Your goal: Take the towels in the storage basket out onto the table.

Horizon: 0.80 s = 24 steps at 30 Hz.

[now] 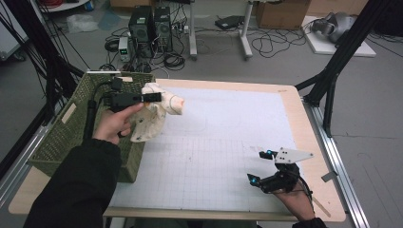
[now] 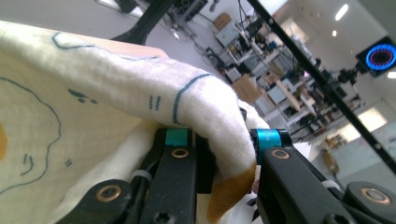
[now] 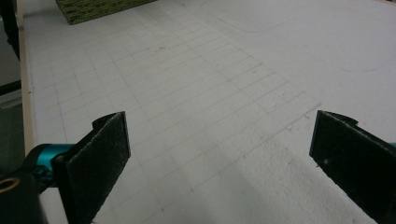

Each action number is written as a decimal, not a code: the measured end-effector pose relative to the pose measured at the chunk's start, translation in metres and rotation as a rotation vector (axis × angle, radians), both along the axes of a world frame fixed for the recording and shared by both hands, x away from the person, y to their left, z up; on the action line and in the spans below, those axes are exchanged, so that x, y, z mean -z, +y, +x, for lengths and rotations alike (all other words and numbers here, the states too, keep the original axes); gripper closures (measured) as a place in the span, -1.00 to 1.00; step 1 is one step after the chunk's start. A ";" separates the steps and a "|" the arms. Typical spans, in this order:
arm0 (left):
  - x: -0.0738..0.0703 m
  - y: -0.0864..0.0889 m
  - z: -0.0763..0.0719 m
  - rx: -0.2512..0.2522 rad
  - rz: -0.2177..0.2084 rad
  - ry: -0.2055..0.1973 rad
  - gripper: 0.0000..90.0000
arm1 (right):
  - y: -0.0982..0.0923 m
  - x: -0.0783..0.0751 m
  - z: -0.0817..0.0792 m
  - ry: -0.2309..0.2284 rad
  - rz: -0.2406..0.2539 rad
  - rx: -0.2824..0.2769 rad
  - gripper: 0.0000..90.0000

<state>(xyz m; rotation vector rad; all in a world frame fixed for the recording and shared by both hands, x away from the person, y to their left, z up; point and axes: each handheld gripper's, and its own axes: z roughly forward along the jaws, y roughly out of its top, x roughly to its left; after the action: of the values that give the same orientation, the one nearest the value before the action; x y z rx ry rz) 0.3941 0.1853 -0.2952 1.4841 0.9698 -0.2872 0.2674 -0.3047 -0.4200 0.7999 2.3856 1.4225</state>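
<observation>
A cream cloth [image 1: 154,111] with blue line drawings and orange patches hangs in the air at the table's left, beside the basket. My left gripper [image 1: 157,97] is shut on it; in the left gripper view a thick fold of the cloth [image 2: 205,121] is pinched between the two black jaws, and my left gripper [image 2: 224,140] is lifted off the table. Near the front right corner my right gripper [image 1: 260,166] rests low over the mat. In the right gripper view my right gripper [image 3: 219,149] stands open, with bare gridded mat between its pads.
A green woven basket [image 1: 71,128] sits at the table's left edge, under my left forearm. The white gridded mat [image 1: 223,137] covers most of the wooden table. Black frame posts stand at the right. Computers and cables lie on the floor beyond.
</observation>
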 end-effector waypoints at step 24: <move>0.023 -0.094 -0.002 0.131 0.169 -0.006 0.84 | 0.001 -0.002 0.000 -0.006 0.007 -0.005 -0.91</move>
<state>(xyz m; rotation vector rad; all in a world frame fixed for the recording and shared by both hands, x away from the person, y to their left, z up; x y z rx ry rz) 0.3922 0.0917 -0.3186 1.7059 0.9110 -0.3010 0.2672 -0.3041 -0.4183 0.7901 2.3813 1.4339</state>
